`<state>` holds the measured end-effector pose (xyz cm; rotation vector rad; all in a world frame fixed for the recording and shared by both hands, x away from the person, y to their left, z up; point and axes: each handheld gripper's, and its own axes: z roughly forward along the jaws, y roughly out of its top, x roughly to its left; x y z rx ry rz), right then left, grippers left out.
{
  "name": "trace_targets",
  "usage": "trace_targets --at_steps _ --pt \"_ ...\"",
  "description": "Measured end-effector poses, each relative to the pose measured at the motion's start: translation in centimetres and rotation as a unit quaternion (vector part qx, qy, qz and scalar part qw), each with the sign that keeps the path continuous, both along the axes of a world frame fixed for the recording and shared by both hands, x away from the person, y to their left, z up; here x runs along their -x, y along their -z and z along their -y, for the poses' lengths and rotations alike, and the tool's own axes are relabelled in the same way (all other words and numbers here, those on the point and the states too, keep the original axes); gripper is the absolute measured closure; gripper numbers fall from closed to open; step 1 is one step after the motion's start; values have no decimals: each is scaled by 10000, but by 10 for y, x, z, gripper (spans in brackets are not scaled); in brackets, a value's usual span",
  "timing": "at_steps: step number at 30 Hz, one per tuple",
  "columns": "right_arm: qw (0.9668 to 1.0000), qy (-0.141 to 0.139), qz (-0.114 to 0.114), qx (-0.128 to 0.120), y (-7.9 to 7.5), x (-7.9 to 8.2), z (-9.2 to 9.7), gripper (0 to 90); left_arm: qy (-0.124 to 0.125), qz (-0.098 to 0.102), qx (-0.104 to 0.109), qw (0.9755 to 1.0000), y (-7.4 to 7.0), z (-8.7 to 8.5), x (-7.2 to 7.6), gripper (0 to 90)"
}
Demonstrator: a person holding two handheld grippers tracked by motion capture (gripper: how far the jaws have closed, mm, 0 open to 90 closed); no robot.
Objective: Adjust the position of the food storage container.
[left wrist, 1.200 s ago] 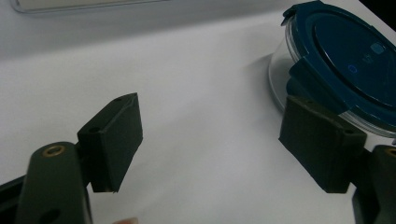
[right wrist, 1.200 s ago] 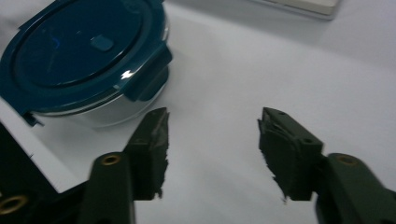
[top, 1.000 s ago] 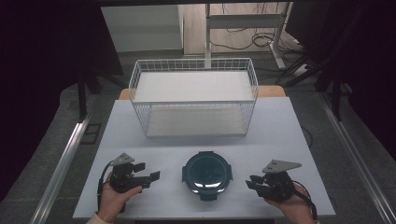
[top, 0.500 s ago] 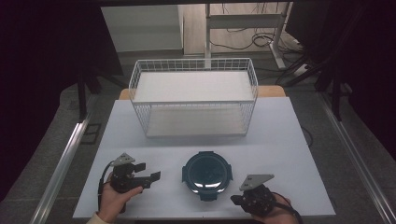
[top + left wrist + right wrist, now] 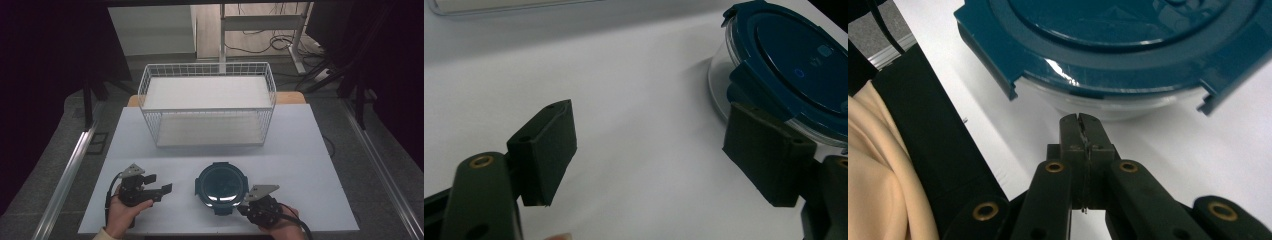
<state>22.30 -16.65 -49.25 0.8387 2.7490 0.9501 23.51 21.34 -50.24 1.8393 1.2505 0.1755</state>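
A white tabletop (image 5: 300, 150) is taking up the middle of the high view, sitting on a grey floor (image 5: 60, 125) in a dim room with dark surroundings to both sides. A white wire basket (image 5: 207, 102) is standing at the far half of the tabletop, and behind it cables are trailing across the floor around the legs of a pale desk (image 5: 260, 20). A metal rail (image 5: 67, 172) is running along the floor at the left.

A round container (image 5: 221, 187) is sitting on the near half of the tabletop, well in front of the basket and between the two hands. It is wearing a dark teal lid (image 5: 1118, 45) with latch tabs around its rim (one tab is hanging over the edge in the left gripper view), and the bowl below is looking like clear glass (image 5: 719, 90).

The left gripper (image 5: 159, 190) is resting to the left of the container, apart from it, its fingers (image 5: 546, 150) standing released with bare tabletop between them. The right gripper (image 5: 1082, 122) is lying low just beside the container's near edge, its fingers having just been closing and now clenched together on nothing, tips pointing at the glass beneath the lid.
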Motion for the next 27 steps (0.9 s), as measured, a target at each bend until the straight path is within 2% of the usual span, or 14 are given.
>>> trace_targets --at_steps 2,7,11,17,23,27 --pt "10000 -32 19 5 1 -1 -2 899 1 0 -1 10000 0 0 0 209" --pt "9998 -91 -90 119 7 -2 -9 900 -9 6 3 10000 0 -1 0 209" --pt "9997 -78 -197 103 11 -4 -13 900 -7 15 1 10000 -1 0 0 209" --pt "9999 -42 -149 60 11 -8 -16 900 -24 12 -1 10000 -1 -1 -1 209" --pt "9999 -136 -105 0 12 -13 -21 900 -42 14 3 10000 -1 -1 -1 209" --pt "9999 -64 -134 -18 12 -16 -26 900 -74 28 5 10000 -1 -1 -1 209"
